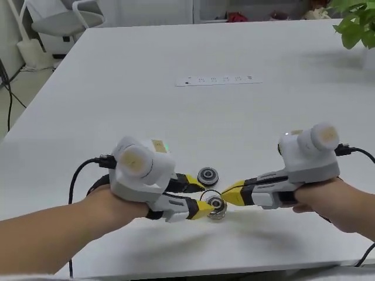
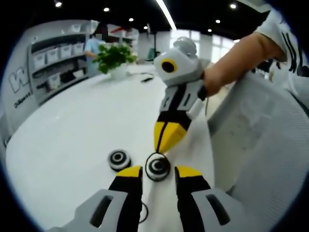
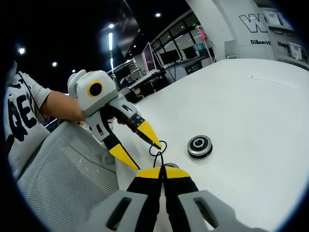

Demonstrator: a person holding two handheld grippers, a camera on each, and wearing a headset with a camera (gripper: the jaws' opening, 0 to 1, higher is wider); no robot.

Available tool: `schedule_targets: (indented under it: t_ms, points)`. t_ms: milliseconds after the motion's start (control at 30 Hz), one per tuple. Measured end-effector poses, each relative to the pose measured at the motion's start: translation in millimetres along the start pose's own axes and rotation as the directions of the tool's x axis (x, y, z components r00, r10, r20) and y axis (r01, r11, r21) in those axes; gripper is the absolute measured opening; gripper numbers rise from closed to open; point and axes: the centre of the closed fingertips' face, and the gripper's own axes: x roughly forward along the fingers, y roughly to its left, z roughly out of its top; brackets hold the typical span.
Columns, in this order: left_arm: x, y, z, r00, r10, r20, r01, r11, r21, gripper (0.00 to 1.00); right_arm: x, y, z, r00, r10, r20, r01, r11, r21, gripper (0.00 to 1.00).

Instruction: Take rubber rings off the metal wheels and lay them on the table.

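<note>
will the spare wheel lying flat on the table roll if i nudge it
Probably not: the spare wheel lies on its flat face, so a nudge should just slide it. It looks metal, likely heavy for its size, stiff.

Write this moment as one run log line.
left gripper: open, around near wheel | right gripper: shut on ring | far wheel: on table, apart

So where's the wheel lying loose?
Head view, lower centre: the free wheel lies on the white table, just beyond the other wheel at the left gripper's tips.
</note>
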Motion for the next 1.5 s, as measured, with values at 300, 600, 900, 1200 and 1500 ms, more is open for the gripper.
schedule_targets:
  t_ms: [300, 600, 900, 1200, 1500]
  points:
    - [-19.9, 4.5, 2.9, 0.9989, 0.021, 0.042, -0.021, 1.000, -0.013, 0.37, 2.7, 5.8, 8.5, 0.9997, 0.020, 0.015, -0.020, 1.000, 0.000, 0.00]
    - [-37.2, 6.1, -3.0, 0.9973, 0.038, 0.063, -0.036, 0.999, -0.022, 0.45, 11.9, 12.4, 13.6, 0.9992, 0.037, 0.016, -0.037, 0.999, -0.004, 0.00]
    - [-52.2, 15.6, -15.0, 0.9942, 0.082, 0.070, -0.078, 0.995, -0.062, 0.51, 29.7, 16.1, 16.2, 0.9984, 0.056, 0.006, -0.056, 0.998, -0.012, 0.00]
    - [-58.9, 17.3, -25.6, 0.9929, 0.103, 0.058, -0.098, 0.992, -0.086, 0.53, 44.1, 11.8, 11.0, 0.9991, 0.040, -0.013, -0.040, 0.999, -0.012, 0.00]
    - [-57.7, 16.8, -31.3, 0.9929, 0.110, 0.046, -0.106, 0.991, -0.087, 0.53, 52.4, 7.5, 3.8, 0.9992, 0.020, -0.035, -0.020, 1.000, -0.015, 0.00]
